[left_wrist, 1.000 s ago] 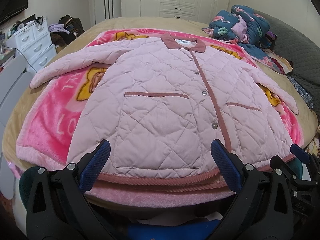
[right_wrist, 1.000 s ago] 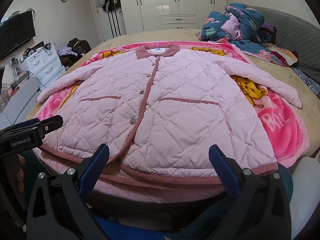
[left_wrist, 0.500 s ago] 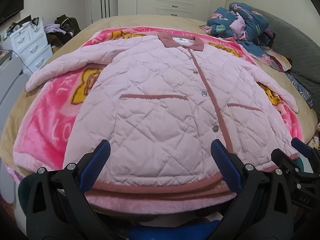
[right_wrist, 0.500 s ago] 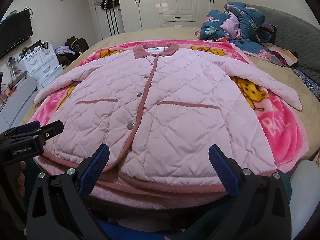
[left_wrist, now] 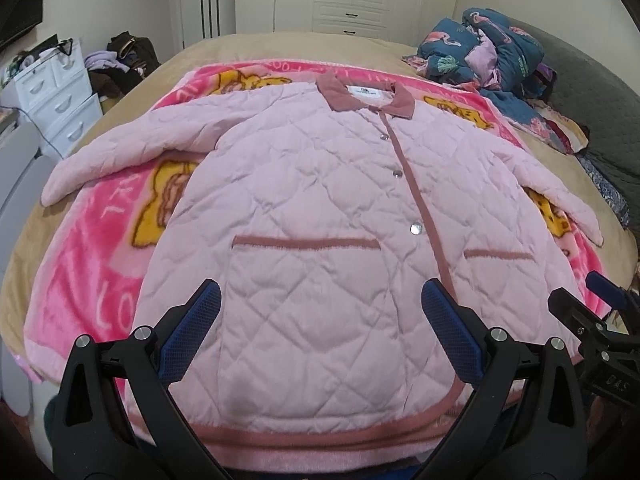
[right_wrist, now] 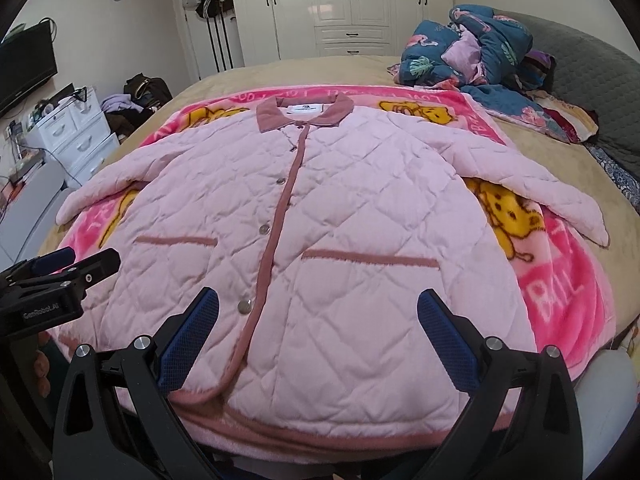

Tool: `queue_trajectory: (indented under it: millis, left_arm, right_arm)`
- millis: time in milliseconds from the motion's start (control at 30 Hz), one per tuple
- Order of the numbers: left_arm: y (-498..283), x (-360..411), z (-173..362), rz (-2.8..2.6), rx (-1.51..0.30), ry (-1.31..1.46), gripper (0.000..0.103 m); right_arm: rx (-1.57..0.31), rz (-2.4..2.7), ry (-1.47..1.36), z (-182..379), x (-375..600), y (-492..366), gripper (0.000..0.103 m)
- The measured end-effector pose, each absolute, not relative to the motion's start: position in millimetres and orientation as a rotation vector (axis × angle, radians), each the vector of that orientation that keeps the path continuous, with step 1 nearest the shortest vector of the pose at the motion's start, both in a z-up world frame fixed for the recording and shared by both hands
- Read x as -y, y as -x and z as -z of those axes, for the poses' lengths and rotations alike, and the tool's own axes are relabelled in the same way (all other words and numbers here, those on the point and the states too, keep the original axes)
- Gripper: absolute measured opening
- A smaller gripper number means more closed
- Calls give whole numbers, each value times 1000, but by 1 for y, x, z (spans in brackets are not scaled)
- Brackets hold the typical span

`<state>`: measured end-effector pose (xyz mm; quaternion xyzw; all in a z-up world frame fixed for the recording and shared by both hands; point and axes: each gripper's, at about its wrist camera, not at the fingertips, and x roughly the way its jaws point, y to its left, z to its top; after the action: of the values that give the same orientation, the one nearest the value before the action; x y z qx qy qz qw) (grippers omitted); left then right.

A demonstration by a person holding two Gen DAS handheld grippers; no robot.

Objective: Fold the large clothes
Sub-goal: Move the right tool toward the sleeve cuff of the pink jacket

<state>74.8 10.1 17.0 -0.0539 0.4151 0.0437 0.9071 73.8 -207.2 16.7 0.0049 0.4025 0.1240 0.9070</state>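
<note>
Pink quilted jacket [left_wrist: 304,216] laid face up and buttoned on a pink blanket [left_wrist: 100,240] across the bed [right_wrist: 520,160], collar far, hem nearest, both sleeves spread outward; this flat layout probably prepares it for folding. Left gripper [left_wrist: 320,332] and right gripper [right_wrist: 318,332] hover above the hem, fingers spread wide, holding nothing. A heap of dark patterned bedding [right_wrist: 480,52] lies well apart near the headboard. White drawers [right_wrist: 76,132] stand shut beside the bed; contents hidden.
</note>
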Motion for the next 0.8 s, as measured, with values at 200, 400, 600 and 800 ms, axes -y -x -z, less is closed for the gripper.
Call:
queue_trajectory:
  millis: [200,400,600,800]
  left_arm:
    - [-98,-10,-25,-94,-845,97,94]
    - [-123,-8,-32,-85,-842,97,94]
    - [-149,-3,-36,-81,-840,85,94]
    - [-175,-4,-38,-29,-862,133,94]
  right_arm:
    - [-834,-246,-28,-23,209,-102,99]
    - [-824,-232,-35,-33,211,-130,99]
    - [-826,-215,-56,-39,214,-157,99]
    - [-823,-206,-65,-43,217,-182,99]
